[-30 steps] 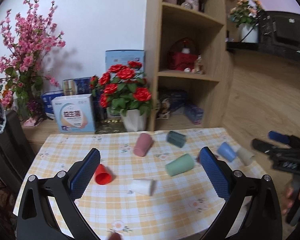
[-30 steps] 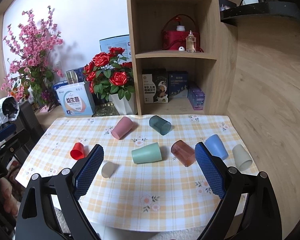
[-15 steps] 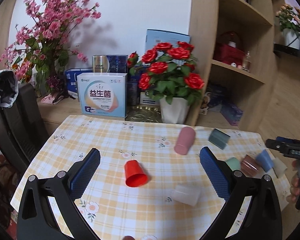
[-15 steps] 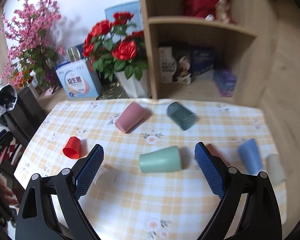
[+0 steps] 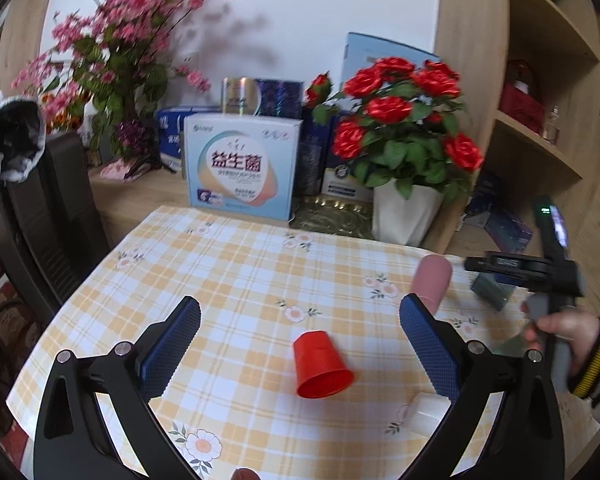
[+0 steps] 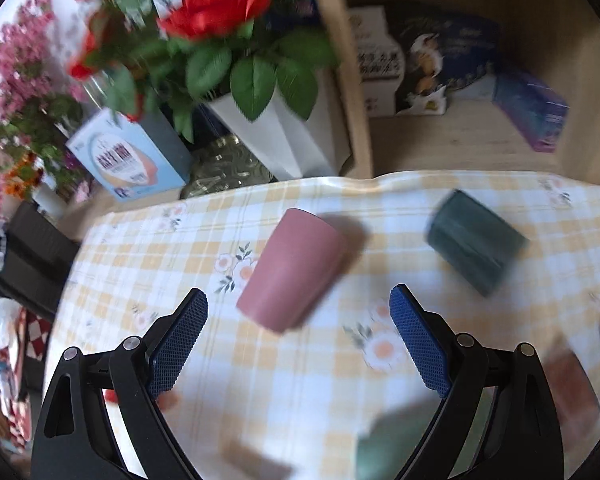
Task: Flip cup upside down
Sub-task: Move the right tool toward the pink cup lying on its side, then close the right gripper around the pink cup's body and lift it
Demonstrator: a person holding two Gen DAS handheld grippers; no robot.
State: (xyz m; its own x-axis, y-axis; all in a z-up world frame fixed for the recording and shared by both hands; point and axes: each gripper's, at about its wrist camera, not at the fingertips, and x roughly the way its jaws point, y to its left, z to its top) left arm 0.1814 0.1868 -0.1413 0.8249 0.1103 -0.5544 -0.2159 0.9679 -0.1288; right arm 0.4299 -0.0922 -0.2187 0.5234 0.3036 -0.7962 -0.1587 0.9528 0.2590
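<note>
A home living or dining room: a counter (image 5: 228, 264) under a yellow checked floral tablecloth, a potted red rose bouquet (image 5: 400, 128) and pink blossom branches (image 5: 132, 32) beyond its far edge, wooden shelves (image 5: 540, 120) holding boxes.

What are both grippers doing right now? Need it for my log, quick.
Left gripper: open, holding nothing, red cup ahead.
Right gripper: open, holding nothing, pink cup ahead.

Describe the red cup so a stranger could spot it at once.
Start at the white pot of red roses behind the checked tablecloth. Come toward the near edge: the red cup lies on its side between the left gripper fingers. It is the only bright red cup.
</note>
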